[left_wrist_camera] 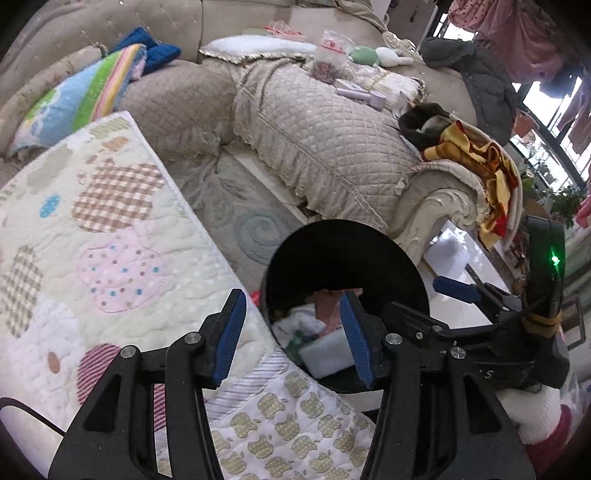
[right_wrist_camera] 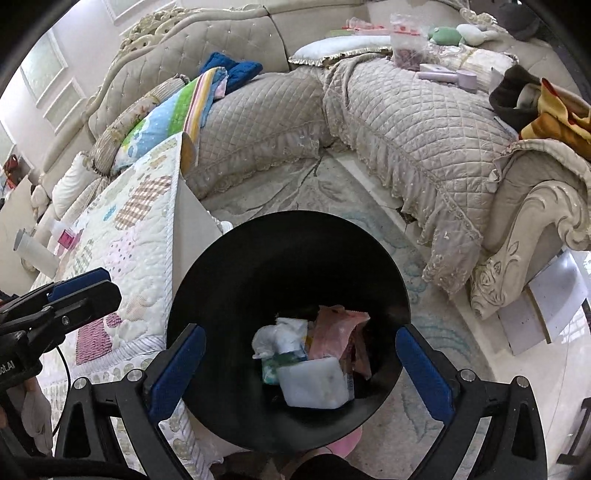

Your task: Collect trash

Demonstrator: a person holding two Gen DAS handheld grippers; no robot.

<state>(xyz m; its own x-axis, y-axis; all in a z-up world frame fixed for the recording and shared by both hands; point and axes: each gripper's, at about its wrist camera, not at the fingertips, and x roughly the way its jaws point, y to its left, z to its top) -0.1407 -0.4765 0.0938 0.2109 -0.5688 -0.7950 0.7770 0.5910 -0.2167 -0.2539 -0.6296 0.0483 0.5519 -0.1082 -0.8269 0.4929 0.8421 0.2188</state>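
Trash (right_wrist_camera: 314, 362) sits at the bottom of the black bin (right_wrist_camera: 229, 266), right under my right gripper (right_wrist_camera: 301, 354), whose blue pads are spread wide with nothing between them. From this wrist I look straight down into the bin: a white foam block (right_wrist_camera: 314, 384) nearest me, a crumpled white tissue (right_wrist_camera: 273, 338) to its left, a pink wrapper (right_wrist_camera: 340, 332) behind. The bin stands on a pale patterned rug (right_wrist_camera: 424, 332), touching the edge of the quilt-covered table (right_wrist_camera: 129, 236).

Over on the left wrist, my left gripper (left_wrist_camera: 291, 332) hangs above the table's corner, jaws apart and empty, one pad over the quilt (left_wrist_camera: 110, 229), the other over the bin's rim (left_wrist_camera: 369, 236). Only a sliver of the rubbish shows here, the foam block (left_wrist_camera: 325, 360) peeking between the fingers. This view gives me the right gripper's body from the side with a green light (left_wrist_camera: 554, 260) glowing; the right view returns the favour, catching the left gripper's blue tip (right_wrist_camera: 79, 282) over the quilt.

Farther out, both cameras find the beige quilted sofa (right_wrist_camera: 424, 122), a striped pillow (right_wrist_camera: 166, 114), a lilac handheld device (right_wrist_camera: 448, 77) and a bag of dark bits (right_wrist_camera: 406, 44). Only the left view reaches the window and hanging clothes (left_wrist_camera: 517, 33).
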